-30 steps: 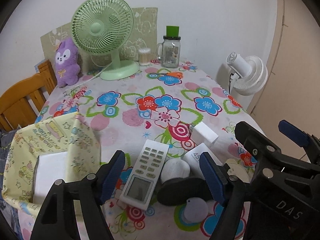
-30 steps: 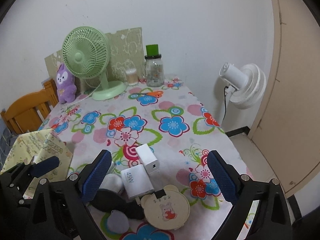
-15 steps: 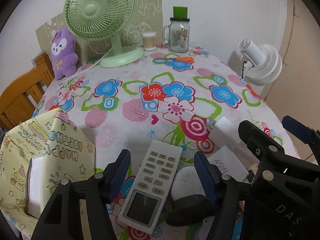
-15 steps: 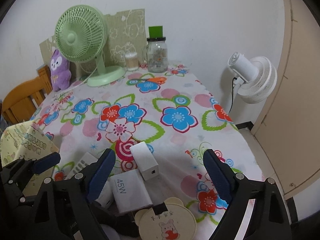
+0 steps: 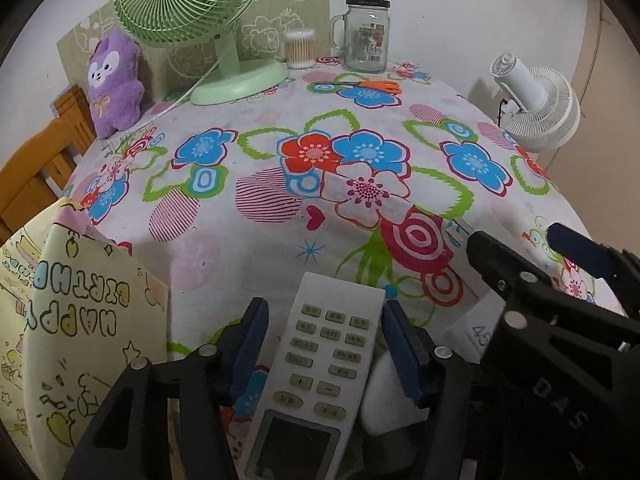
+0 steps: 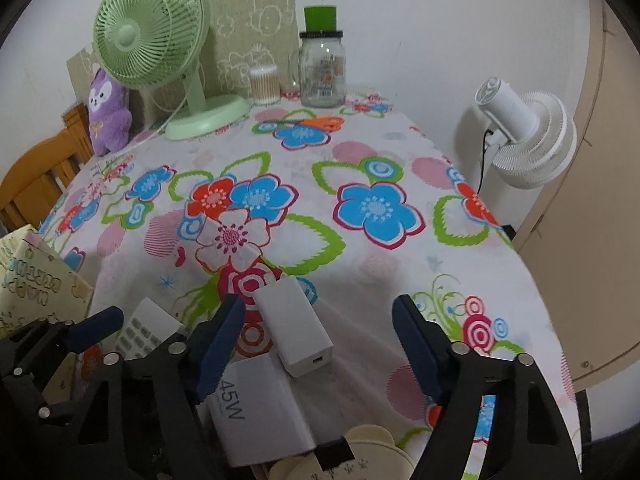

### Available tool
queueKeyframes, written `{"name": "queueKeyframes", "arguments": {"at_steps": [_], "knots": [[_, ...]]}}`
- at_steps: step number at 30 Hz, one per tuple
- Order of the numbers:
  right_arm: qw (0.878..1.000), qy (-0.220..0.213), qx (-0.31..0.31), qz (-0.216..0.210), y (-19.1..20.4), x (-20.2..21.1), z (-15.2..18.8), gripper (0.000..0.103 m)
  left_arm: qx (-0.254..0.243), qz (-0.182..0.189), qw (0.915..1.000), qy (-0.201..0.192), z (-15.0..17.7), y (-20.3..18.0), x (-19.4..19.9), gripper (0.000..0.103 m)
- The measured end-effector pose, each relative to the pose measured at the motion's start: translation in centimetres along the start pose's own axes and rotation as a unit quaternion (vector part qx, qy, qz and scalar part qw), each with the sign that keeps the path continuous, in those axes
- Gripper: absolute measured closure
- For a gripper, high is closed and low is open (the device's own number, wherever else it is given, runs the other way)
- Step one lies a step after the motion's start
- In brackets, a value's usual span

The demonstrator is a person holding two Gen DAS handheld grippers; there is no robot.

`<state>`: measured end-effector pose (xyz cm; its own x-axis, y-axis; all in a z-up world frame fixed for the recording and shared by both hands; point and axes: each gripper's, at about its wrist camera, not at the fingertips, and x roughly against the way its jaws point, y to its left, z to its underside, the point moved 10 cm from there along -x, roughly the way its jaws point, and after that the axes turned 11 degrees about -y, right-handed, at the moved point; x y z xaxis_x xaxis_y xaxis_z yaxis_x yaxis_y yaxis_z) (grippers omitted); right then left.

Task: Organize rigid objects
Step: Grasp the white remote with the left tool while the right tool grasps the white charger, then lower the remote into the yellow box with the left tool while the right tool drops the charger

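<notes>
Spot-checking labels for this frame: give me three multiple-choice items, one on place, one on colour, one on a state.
1. What lies between the left gripper's fingers?
A. scissors
B. the remote control
C. a plush toy

2. What colour is the desk fan at the table's far end?
A. green
B. black
C. red

3. How does the right gripper stand?
A. shut on the 45W charger
B. shut on nothing
C. open around the small white charger

Answers: 1 B, the remote runs up between the blue pads. 2 A, cage and base are pale green. 3 C, gaps show beside the charger, though the jaws have just been closing.
</notes>
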<state>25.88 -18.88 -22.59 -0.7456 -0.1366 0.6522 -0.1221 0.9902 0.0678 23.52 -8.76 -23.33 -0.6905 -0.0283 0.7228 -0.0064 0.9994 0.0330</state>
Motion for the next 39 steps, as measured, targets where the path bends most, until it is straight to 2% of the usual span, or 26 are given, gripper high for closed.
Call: {"name": "queueKeyframes", "arguments": {"at_steps": [3, 11, 14, 15, 20, 39], "knots": [[1.000, 0.010, -0.001, -0.001, 0.1, -0.9, 0.4, 0.031, 0.003, -0.006, 1.0000, 0.004, 0.1, 0.4, -0.5, 0.042], [0.999, 0.032, -0.010, -0.013, 0.8, -2.8, 1.3, 0.054, 0.010, -0.010, 0.9999, -0.004, 0.4, 0.9, -0.7, 0.040], [0.999, 0.027, -0.006, -0.015, 1.1, -2.8, 1.2, 0.064, 0.020, 0.006, 0.9998, -0.005, 0.6, 0.8, -0.6, 0.051], [1.000, 0.026, -0.007, -0.013, 1.1, -2.8, 1.2, 0.064, 0.017, 0.005, 0.9998, -0.004, 0.6, 0.7, -0.4, 0.056], [1.000, 0.018, -0.017, -0.008, 0.7, -2.6, 1.1, 0.072, 0.023, 0.004, 0.9997, -0.001, 0.6, 0.8, -0.4, 0.057], [0.999, -0.030, -0.034, -0.008, 0.6, 2.4, -1.2, 0.072, 0.020, 0.024, 0.9985, -0.044, -2.4, 0.1, 3.5, 0.058]]}}
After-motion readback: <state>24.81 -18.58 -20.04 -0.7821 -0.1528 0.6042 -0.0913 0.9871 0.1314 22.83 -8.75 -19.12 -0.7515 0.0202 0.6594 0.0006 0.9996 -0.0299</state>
